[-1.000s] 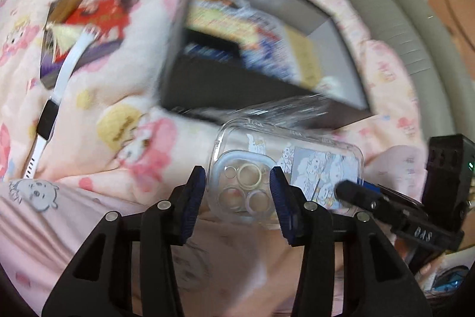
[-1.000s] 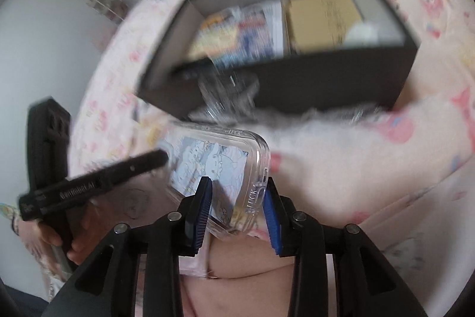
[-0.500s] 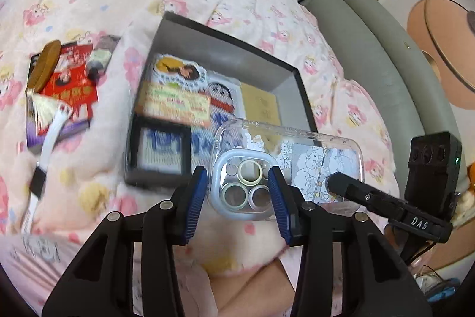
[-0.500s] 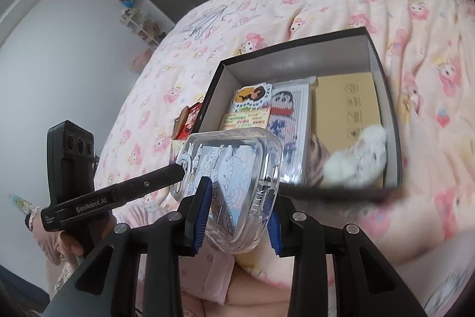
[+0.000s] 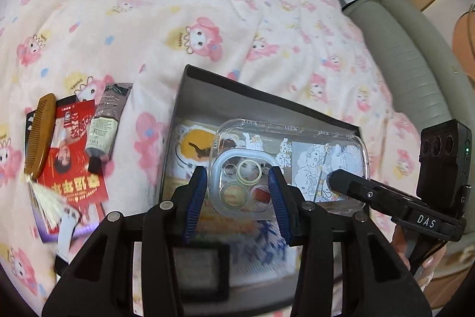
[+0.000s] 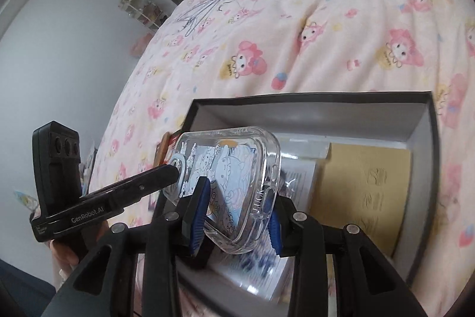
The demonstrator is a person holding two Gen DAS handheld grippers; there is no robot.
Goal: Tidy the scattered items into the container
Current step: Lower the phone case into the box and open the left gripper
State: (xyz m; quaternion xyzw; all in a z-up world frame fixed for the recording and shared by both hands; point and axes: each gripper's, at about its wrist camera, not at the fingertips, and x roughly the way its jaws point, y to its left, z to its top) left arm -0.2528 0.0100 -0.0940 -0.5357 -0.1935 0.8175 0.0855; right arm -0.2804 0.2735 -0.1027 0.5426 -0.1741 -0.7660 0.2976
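A clear phone case printed with cartoon drawings hangs flat over the open black box. My left gripper is shut on its camera-cutout end. My right gripper is shut on the other end of the phone case, which stands tilted in that view. Each view shows the other gripper's black finger reaching the case from the side. The box sits on a pink cartoon-print blanket and holds printed cards and a brown envelope.
Left of the box lie a wooden comb, a red packet, a hand-cream tube and a white strap. A grey-green padded edge borders the bed on the right. A hand grips each tool's handle.
Both grippers carried the phone case forward from the near side of the box to above its inside. The grip on the case looks unchanged.
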